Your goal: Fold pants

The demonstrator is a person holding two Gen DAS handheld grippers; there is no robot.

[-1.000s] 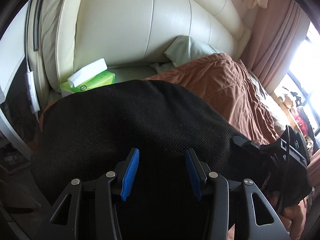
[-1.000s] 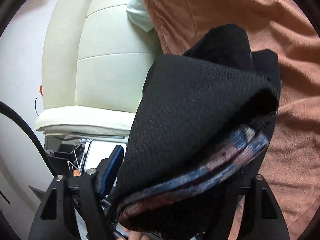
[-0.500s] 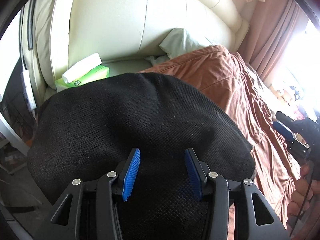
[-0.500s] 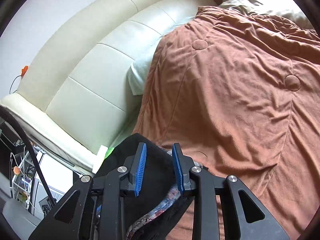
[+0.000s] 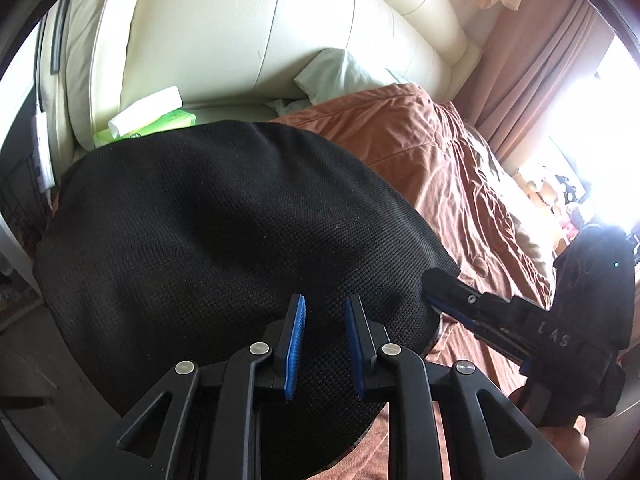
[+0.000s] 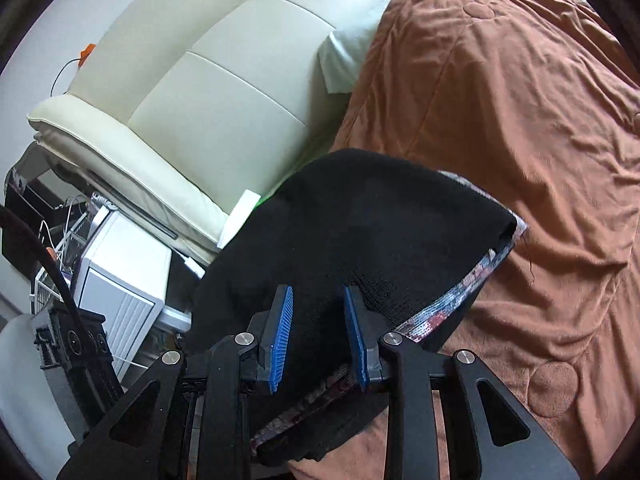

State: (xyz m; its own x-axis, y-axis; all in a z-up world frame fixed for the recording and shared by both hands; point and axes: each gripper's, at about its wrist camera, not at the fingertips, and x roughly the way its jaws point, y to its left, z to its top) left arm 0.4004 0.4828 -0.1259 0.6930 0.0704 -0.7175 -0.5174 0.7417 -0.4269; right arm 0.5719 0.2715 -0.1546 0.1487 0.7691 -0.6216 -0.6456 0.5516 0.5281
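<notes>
Black pants (image 5: pixel 224 248) lie folded on the brown quilt (image 5: pixel 420 152), near its headboard end. Left gripper (image 5: pixel 323 344) has just narrowed (nothing visibly pinched); right gripper (image 6: pixel 316 336) likewise narrow, pants beneath. Risk: pads snag knit, dragging the fold open.

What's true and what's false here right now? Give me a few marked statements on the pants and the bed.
1. The pants rest on a brown quilt. True.
2. The pants are blue jeans. False: they are black knit, with a patterned band at one edge.
3. A green tissue pack sits beyond the pants, by the cream headboard. True.
4. The pillow is red. False: the pillow is pale, tucked between headboard and quilt.
</notes>
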